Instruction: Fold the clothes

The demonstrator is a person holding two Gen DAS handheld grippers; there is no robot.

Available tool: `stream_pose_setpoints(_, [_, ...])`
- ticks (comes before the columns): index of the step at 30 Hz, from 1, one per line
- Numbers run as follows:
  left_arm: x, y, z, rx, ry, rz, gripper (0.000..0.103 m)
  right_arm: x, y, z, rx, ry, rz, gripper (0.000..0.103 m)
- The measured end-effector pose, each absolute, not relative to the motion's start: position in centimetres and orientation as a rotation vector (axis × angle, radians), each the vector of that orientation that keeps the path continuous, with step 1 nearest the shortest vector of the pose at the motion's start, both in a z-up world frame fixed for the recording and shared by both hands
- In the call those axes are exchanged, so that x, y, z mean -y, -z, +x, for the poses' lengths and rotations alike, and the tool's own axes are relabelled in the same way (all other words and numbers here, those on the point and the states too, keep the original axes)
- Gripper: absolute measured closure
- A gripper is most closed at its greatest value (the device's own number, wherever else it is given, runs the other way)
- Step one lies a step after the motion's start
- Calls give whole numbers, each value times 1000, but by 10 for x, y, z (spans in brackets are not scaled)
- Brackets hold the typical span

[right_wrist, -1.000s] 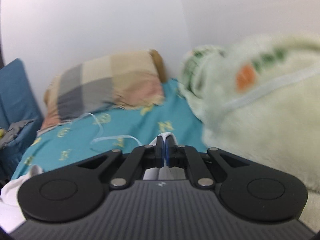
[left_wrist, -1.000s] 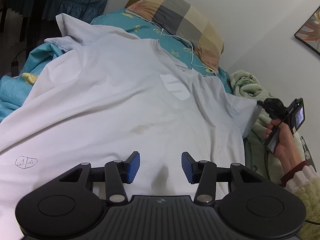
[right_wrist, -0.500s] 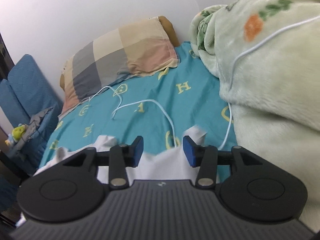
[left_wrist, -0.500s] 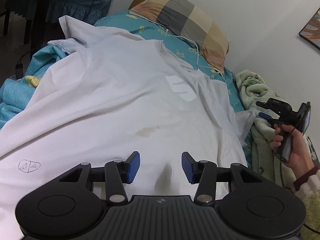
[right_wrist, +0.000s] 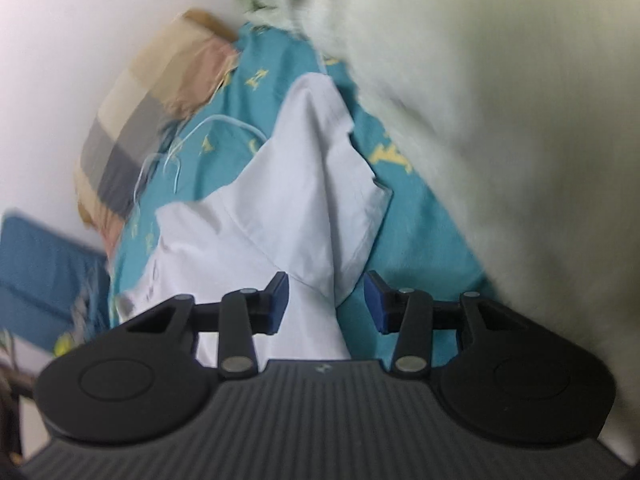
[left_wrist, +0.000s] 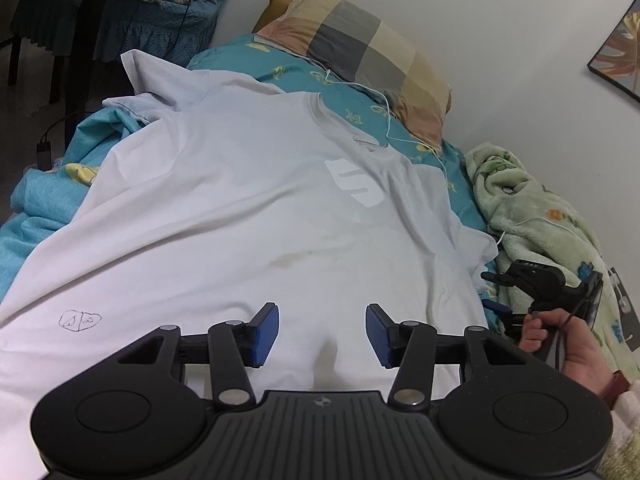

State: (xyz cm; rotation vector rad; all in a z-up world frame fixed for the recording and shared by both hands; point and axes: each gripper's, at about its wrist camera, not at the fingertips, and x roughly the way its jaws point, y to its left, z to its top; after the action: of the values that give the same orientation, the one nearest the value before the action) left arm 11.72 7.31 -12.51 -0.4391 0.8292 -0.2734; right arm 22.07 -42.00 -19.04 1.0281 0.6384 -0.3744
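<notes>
Lowered right gripper [right_wrist: 324, 300] nears sleeve [right_wrist: 320, 168] beside blanket [right_wrist: 500, 120].

My left claw [left_wrist: 322, 334] is matte black: two round discs flank a ribbed centre plate with a small round emblem, and silver screws pin the linkage arms. Its pads [left_wrist: 264, 332] are blue. My right claw [right_wrist: 325, 304] has the same build, with blue pads and silver screws. At my right hand [left_wrist: 568, 348] I wear a fuzzy cream sleeve [left_wrist: 624, 404] with a dark red cuff.

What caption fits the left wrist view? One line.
Open left gripper hovers over a white T-shirt spread on the bed.
</notes>
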Motion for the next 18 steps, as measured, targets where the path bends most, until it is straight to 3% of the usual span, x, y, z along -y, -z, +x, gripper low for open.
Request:
stream_pose_setpoints(7, [-74, 134, 129, -831, 261, -433, 52, 428, 219, 240, -443, 453, 1033, 58])
stream_pose_setpoints(8, [-74, 137, 132, -836, 262, -438, 52, 428, 220, 245, -426, 434, 1023, 65])
stream_pose_setpoints(9, [-75, 140, 134, -841, 262, -442, 52, 428, 221, 250, -415, 411, 1012, 86])
stream_pose_setpoints(10, [-75, 142, 137, -847, 262, -448, 52, 428, 221, 254, -412, 396, 996, 94])
stream_pose_setpoints(18, [-81, 141, 141, -835, 260, -501, 52, 421, 169, 250, -330, 485, 755, 96])
